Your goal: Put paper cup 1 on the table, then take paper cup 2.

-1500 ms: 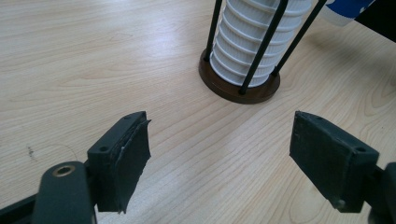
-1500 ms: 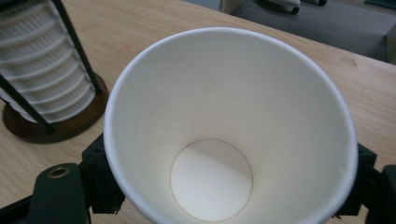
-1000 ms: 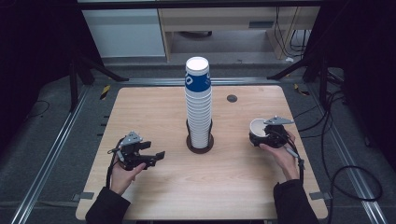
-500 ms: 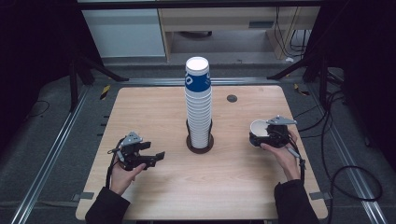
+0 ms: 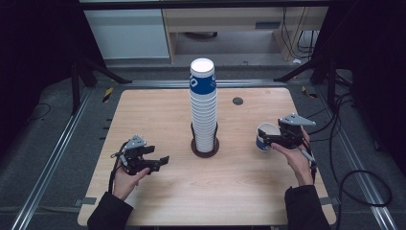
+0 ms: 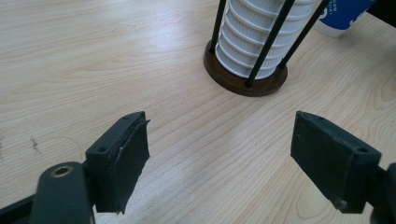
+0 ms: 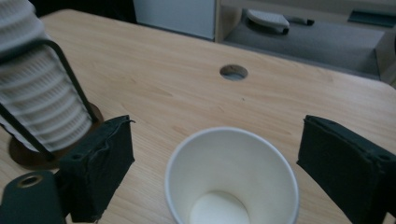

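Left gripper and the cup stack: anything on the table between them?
No. Bare wood lies between the left gripper and the cup stack in the left gripper view.

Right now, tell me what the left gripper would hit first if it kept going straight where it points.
Probably the brown base of the cup stack: the left gripper points over bare table toward it, jaws open, though depth is hard to judge.

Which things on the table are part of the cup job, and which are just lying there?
Part of the job:
- single paper cup, between the open right gripper jaws
- cup stack
- stack holder

Just there:
- left gripper, open and idle
- table hole
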A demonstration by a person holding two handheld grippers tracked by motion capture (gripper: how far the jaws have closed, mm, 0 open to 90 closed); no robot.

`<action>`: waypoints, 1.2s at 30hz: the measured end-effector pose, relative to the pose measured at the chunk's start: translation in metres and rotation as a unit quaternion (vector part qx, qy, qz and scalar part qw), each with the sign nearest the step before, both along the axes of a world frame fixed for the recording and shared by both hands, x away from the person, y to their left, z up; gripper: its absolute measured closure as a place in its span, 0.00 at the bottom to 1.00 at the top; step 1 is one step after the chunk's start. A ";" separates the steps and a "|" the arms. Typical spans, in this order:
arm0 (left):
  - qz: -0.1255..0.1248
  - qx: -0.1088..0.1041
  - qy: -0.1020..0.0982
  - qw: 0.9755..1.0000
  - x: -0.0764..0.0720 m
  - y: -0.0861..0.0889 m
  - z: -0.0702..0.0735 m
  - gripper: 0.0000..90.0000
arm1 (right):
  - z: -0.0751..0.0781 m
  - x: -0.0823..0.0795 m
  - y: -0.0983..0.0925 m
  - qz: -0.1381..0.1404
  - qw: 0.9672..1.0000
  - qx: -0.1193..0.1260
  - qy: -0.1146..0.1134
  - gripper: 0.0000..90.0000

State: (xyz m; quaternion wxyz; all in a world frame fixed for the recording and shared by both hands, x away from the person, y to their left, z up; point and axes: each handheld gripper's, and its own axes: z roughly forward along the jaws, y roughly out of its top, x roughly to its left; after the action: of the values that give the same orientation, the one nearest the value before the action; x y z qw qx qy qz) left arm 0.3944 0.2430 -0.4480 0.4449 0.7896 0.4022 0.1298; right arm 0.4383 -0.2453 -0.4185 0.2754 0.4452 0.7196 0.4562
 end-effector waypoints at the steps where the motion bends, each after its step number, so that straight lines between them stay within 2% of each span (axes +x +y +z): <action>1: 0.000 0.000 0.001 1.000 0.000 -0.001 -0.001 0.21 | 0.008 -0.003 0.004 0.009 1.000 0.007 -0.002 0.12; 4: 0.000 -0.001 0.000 1.000 0.000 0.000 0.000 0.20 | 0.017 -0.007 0.009 0.020 1.000 0.014 -0.013 0.12; 7: 0.000 0.001 0.001 1.000 0.001 0.000 0.000 0.20 | 0.033 -0.016 0.019 0.040 0.999 0.017 -0.033 0.11; 8: 0.000 0.001 0.001 1.000 0.001 0.000 0.000 0.20 | 0.033 -0.016 0.019 0.040 0.999 0.017 -0.033 0.11; 9: 0.001 0.001 0.002 1.000 0.001 0.000 -0.001 0.20 | 0.041 -0.020 0.024 0.043 0.998 0.023 -0.043 0.11; 13: 0.003 0.000 0.002 1.000 0.002 0.001 -0.001 0.20 | 0.053 -0.027 0.029 0.057 0.996 0.035 -0.054 0.10; 14: 0.003 -0.001 0.003 1.000 0.002 0.001 -0.001 0.20 | 0.061 -0.031 0.033 0.066 0.995 0.037 -0.062 0.10; 18: 0.004 0.001 0.009 1.000 0.003 -0.002 -0.002 0.20 | 0.075 -0.035 0.041 0.084 0.992 0.054 -0.071 0.09; 24: 0.002 0.010 0.004 1.000 0.002 -0.005 -0.003 0.20 | 0.092 -0.036 0.055 0.108 0.989 0.061 -0.083 0.09; 25: 0.004 0.009 0.006 1.000 0.002 -0.005 -0.003 0.20 | 0.099 -0.035 0.061 0.121 0.986 0.076 -0.085 0.09; 26: 0.004 0.009 0.006 1.000 0.002 -0.005 -0.003 0.20 | 0.099 -0.035 0.061 0.121 0.986 0.076 -0.085 0.09; 27: 0.003 0.010 0.006 1.000 0.003 -0.005 -0.003 0.20 | 0.107 -0.034 0.068 0.132 0.983 0.086 -0.089 0.08; 32: 0.001 0.010 0.004 1.000 0.003 -0.007 -0.003 0.20 | 0.127 -0.028 0.091 0.156 0.978 0.088 -0.103 0.08; 36: 0.001 0.010 0.003 1.000 0.003 -0.006 -0.002 0.20 | 0.138 -0.019 0.109 0.165 0.976 0.090 -0.108 0.07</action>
State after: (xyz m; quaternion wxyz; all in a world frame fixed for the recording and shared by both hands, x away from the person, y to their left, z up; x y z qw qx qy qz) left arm 0.3973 0.2372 -0.4499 0.4358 0.7939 0.4032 0.1315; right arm 0.4195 -0.1361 -0.2809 0.2309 0.2915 0.7051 0.6038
